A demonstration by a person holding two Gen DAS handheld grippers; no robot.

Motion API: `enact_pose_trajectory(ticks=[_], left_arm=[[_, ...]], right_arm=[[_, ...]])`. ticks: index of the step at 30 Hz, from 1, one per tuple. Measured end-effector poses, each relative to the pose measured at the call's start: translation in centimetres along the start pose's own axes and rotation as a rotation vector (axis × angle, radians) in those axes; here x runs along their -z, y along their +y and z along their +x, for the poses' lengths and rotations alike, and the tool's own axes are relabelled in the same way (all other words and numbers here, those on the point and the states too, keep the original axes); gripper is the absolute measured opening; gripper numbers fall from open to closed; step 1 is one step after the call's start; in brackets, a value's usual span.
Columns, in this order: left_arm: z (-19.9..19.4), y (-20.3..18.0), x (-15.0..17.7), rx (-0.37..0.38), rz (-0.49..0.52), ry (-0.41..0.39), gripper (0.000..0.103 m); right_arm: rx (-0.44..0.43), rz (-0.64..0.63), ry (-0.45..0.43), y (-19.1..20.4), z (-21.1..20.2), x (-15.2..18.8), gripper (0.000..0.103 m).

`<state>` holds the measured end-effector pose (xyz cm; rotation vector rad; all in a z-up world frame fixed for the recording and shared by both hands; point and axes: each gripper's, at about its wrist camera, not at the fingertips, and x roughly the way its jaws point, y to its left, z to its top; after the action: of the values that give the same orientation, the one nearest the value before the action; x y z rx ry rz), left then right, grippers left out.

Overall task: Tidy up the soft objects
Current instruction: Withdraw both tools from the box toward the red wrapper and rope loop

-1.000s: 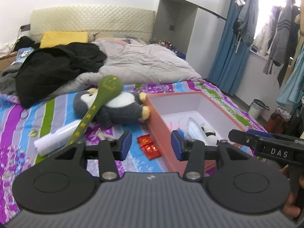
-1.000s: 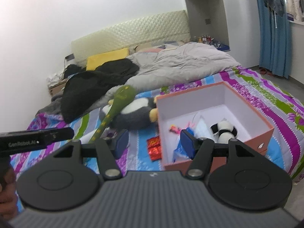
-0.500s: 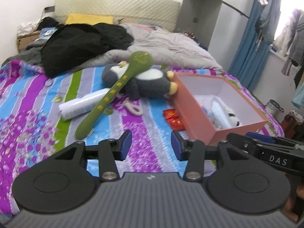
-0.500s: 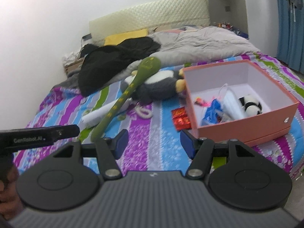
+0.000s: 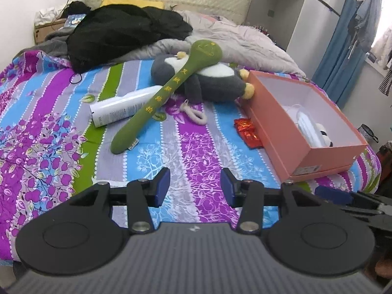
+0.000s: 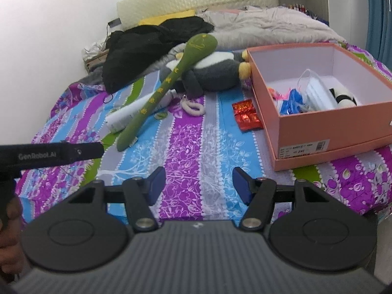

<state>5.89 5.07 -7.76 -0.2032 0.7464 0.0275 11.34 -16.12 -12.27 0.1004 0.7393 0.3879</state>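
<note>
A grey and white plush penguin (image 5: 210,80) (image 6: 210,73) lies on the striped bedsheet, beside an orange box (image 5: 281,132) (image 6: 325,127). A long green plush spoon (image 5: 169,95) (image 6: 166,85) leans across the penguin and a white bottle (image 5: 122,107) (image 6: 125,115). A cream hair tie (image 5: 194,114) (image 6: 193,107) and a red foil packet (image 5: 247,132) (image 6: 246,117) lie on the sheet. The box holds a face mask (image 6: 318,93), a small panda toy (image 6: 344,98) and blue wrappers (image 6: 292,103). My left gripper (image 5: 195,187) and right gripper (image 6: 198,185) hover open over the near sheet, nothing between their fingers.
A black garment (image 5: 122,34) and a grey duvet (image 5: 232,41) are piled at the head of the bed, with a yellow pillow (image 5: 132,1) behind. Blue curtains (image 5: 343,49) hang at the right. A hand (image 6: 9,223) holds the other gripper at the left edge.
Both grippers have sunk and tilted downward toward the bed, so the toys and box now sit higher and farther in view. Their openings have not changed.
</note>
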Motion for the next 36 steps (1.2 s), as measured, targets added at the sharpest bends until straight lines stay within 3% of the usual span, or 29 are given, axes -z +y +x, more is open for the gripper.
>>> enact_pose_trajectory(ticks=[21,32,36], left_arm=[[15.0,2.8,-3.9,-0.056,0.008,0.110,0.051],[21.4,2.7,-4.4,-0.040,0.033,0.132,0.057],[23.3,1.7,-4.3,-0.027,0.054,0.113,0.057]], right_arm=[[0.008,-0.074,0.012,-1.7,10.1,-4.4,0.063],[0.024,-0.107,0.027,-1.6,14.7,-4.4,0.061],[0.067,-0.121,0.007,-1.7,16.2,-4.7,0.055]])
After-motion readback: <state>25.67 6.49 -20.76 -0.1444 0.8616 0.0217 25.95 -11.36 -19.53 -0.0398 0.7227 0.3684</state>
